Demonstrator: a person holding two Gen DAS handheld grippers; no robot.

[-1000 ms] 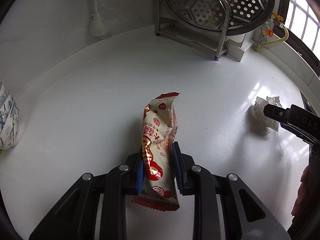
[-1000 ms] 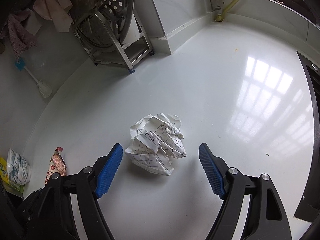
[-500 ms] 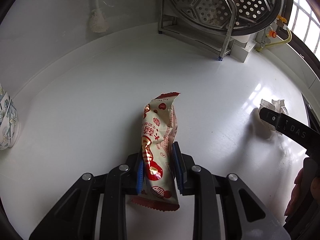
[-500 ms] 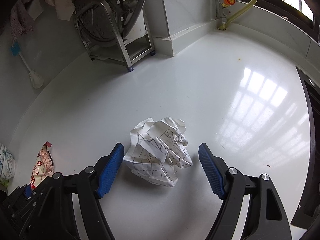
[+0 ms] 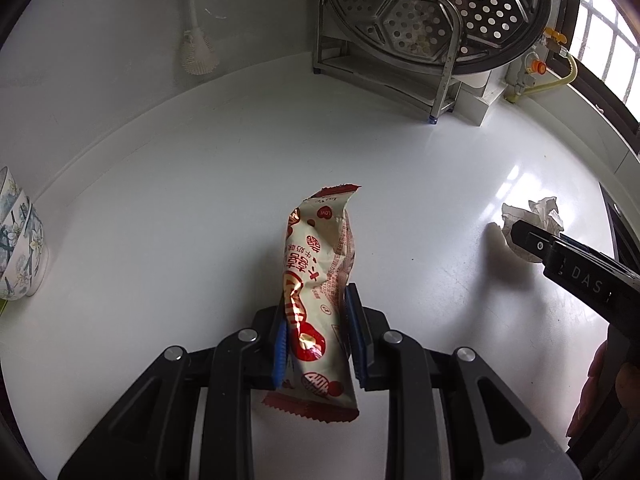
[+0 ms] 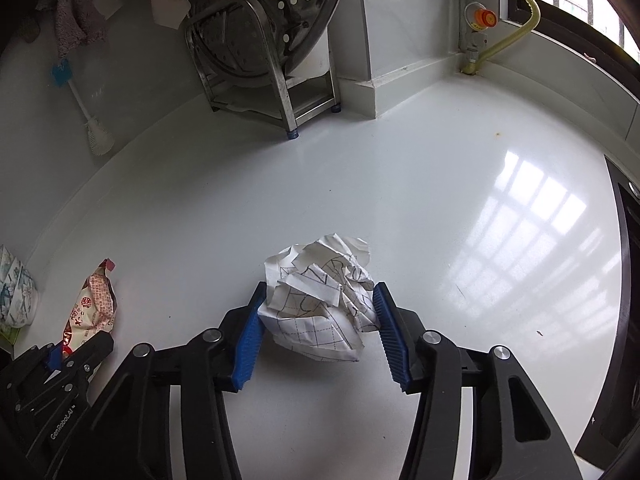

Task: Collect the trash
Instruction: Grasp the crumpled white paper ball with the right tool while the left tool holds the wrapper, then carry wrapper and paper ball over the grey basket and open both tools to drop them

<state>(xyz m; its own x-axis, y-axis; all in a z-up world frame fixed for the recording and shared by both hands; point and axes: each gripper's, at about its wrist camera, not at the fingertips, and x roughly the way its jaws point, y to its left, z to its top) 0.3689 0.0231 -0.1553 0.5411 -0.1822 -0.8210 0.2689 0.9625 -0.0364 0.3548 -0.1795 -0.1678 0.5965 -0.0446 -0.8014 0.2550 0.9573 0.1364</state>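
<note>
blue pads point(image 6: 249, 330) of the right gripper point(image 6: 318, 330) have just been closing and now touch both sides of the crumpled paper point(image 6: 320, 300), which sits mid-counter. left gripper point(image 5: 318, 344) pinches a snack wrapper point(image 5: 318, 280) upright between its pads. risk, as i judge it: the loose ball may squash unevenly and slip out on lifting, since only its outer folds are caught. around: a steel rack point(image 6: 276, 80) with a perforated tray at the counter's point(image 6: 400, 180) back edge, a brush point(image 6: 86, 116) on the wall, patterned bowls point(image 5: 18, 248) at the left edge. nothing blocks a lift.
</note>
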